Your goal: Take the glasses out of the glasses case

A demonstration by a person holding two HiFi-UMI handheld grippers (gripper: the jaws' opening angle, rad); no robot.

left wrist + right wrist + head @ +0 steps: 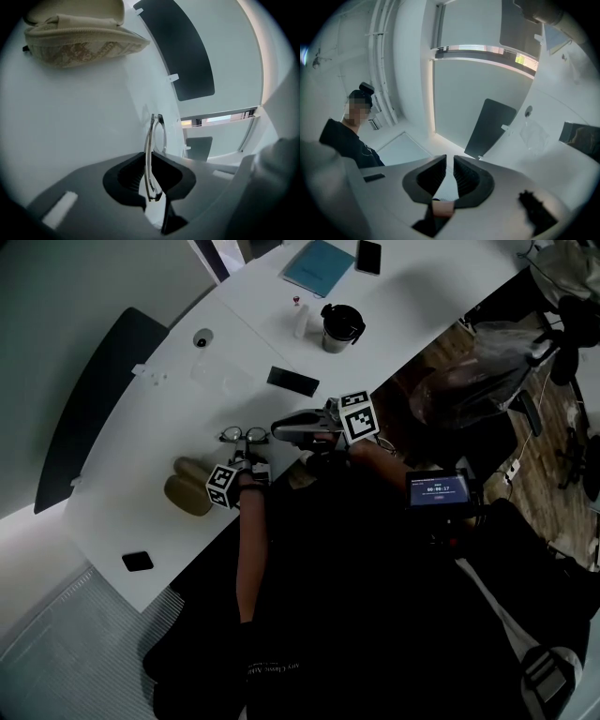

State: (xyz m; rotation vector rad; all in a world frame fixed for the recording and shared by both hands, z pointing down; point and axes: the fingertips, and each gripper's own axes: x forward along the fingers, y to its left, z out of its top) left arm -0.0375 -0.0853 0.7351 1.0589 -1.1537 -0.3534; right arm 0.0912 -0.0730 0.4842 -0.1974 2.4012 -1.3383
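Noted: I see the glasses case point(187, 486) by the near edge of the tabletop point(122, 474). The glasses point(244, 435) lie just right of it, between the left gripper's point(150, 157) jaws. Behind them lies a phone point(292, 381), further back a mug point(341, 327), and a notebook point(319, 265) at the far edge.

Glasses case point(79, 44): rough woven cloth. Glasses point(151, 154): thin glossy metal. Table point(70, 117): smooth white.

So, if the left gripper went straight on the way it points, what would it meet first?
Most likely the white tabletop: the left gripper points down at it, and the glasses between its jaws would touch before the jaws do, if not already. The case sits well aside.
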